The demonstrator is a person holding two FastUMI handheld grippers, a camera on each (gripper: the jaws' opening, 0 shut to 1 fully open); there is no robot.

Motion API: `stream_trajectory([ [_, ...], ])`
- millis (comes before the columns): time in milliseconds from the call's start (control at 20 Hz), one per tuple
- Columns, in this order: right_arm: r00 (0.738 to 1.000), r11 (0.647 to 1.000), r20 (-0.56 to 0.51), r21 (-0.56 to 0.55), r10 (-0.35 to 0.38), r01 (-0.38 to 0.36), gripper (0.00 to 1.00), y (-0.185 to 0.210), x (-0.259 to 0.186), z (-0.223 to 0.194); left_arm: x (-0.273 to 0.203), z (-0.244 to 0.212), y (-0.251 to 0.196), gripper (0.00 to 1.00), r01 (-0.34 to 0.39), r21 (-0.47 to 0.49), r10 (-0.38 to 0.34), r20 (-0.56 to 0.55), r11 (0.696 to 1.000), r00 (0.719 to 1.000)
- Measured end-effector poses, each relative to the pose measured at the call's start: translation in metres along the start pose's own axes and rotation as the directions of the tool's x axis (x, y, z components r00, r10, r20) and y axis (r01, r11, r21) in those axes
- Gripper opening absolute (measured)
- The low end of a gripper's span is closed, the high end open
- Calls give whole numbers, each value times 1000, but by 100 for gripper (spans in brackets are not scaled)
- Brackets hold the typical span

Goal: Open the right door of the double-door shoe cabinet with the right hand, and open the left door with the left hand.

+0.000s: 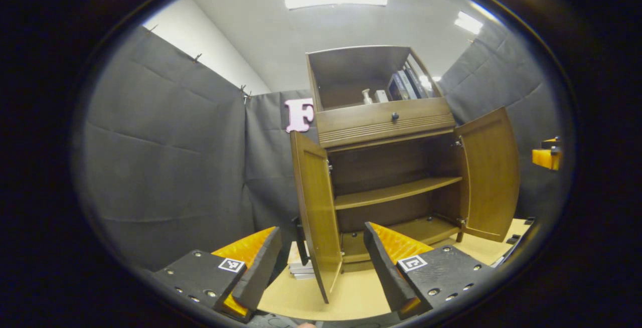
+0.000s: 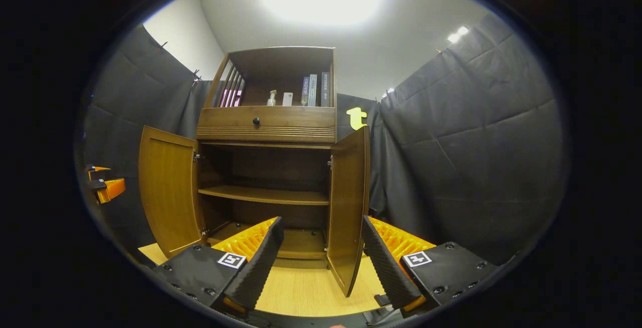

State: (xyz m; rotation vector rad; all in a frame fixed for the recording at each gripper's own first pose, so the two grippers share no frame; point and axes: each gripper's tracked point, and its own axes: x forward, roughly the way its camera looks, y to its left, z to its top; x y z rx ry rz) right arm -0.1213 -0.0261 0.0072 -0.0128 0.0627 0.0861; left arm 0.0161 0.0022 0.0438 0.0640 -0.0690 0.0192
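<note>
We see both doors of the cabinet (image 1: 386, 167) already swung out. In the left gripper view the left door (image 1: 315, 207) stands on edge at 12 o'clock, its free edge between our left claw's (image 1: 321, 268) spread, empty fingers. In the right gripper view the right door (image 2: 348, 202) stands likewise at 12 o'clock from our right claw (image 2: 321, 263), also spread and empty. We judge each door nearest its own claw.
</note>
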Motion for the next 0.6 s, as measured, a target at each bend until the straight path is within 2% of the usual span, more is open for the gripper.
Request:
stream_trajectory([
  [600,1000,1000,7,2,-1,1,93,1,8,3,8,-1,-2,95,2,1,-2,-4,1000,1000],
])
